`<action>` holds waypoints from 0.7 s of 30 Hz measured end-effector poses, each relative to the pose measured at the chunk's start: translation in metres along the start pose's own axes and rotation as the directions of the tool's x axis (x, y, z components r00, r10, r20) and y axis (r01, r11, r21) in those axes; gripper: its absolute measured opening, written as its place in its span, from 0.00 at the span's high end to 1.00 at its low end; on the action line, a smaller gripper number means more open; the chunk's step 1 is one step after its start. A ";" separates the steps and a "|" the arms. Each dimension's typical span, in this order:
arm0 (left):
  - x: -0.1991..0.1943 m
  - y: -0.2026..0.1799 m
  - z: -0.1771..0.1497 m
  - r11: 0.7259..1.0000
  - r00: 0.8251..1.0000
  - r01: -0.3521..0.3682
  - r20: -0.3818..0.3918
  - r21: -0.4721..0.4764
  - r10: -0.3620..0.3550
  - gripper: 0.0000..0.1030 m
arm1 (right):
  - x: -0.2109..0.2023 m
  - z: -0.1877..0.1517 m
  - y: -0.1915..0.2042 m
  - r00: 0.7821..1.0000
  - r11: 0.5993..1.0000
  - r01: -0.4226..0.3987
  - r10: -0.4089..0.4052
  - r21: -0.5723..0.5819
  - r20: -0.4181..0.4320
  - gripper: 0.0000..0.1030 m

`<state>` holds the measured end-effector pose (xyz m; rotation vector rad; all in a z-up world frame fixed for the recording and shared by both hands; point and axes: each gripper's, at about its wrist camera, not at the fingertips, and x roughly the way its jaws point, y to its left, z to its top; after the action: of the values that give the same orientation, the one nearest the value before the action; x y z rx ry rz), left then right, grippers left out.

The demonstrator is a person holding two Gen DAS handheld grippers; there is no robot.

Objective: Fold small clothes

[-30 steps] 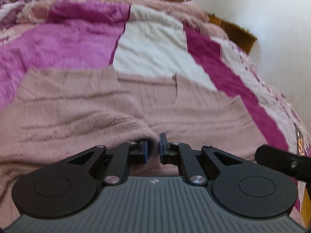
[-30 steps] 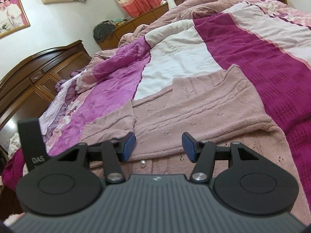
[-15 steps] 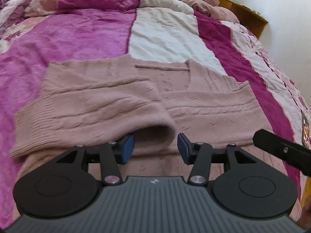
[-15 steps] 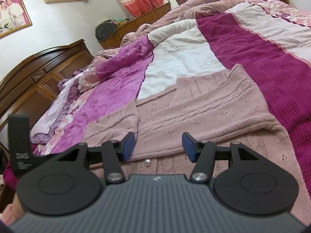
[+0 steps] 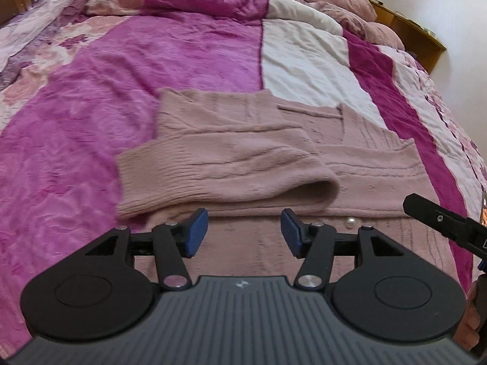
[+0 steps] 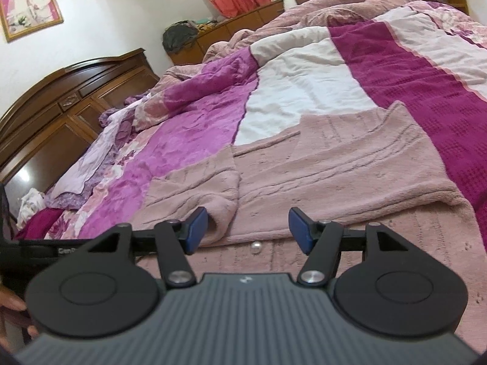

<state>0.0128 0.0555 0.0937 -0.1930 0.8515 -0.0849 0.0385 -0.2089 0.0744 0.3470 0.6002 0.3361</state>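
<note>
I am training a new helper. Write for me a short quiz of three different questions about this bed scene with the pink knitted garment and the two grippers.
1. True or false: the left gripper has its jaws shut on the pink knitted garment.
2. Multiple choice: the sleeve on the left gripper's side lies
A) hanging off the bed
B) folded across the garment's body
C) rolled into a ball
3. Fill in: near the garment's front edge, between the right gripper's open jaws, sits a small round white ____.

Key:
1. False: the jaws have just been opening, and nothing is between them.
2. B
3. Pearl-like button
</note>
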 end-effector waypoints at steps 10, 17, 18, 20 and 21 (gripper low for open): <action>-0.019 0.030 -0.002 0.999 0.999 -0.040 0.015 -0.017 0.040 0.40 | 0.014 0.002 0.039 0.997 0.995 -0.066 0.063 -0.080 -0.039 0.39; -0.025 0.052 -0.005 0.995 0.996 -0.081 0.025 -0.053 0.082 0.40 | 0.029 0.003 0.073 0.990 0.981 -0.122 0.110 -0.153 -0.085 0.39; -0.026 0.055 -0.005 0.994 0.995 -0.092 0.028 -0.058 0.094 0.40 | 0.030 0.002 0.078 0.989 0.978 -0.131 0.117 -0.165 -0.090 0.39; -0.029 0.062 -0.006 0.991 0.993 -0.112 0.031 -0.074 0.114 0.40 | 0.035 0.002 0.090 0.986 0.971 -0.148 0.130 -0.190 -0.102 0.38; -0.029 0.065 -0.007 0.990 0.992 -0.117 0.032 -0.083 0.120 0.40 | 0.038 0.002 0.096 0.984 0.966 -0.160 0.141 -0.203 -0.108 0.35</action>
<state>-0.0115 0.1232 0.0977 -0.2188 0.8289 0.0640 0.0492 -0.1087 0.0963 0.1735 0.6247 0.5602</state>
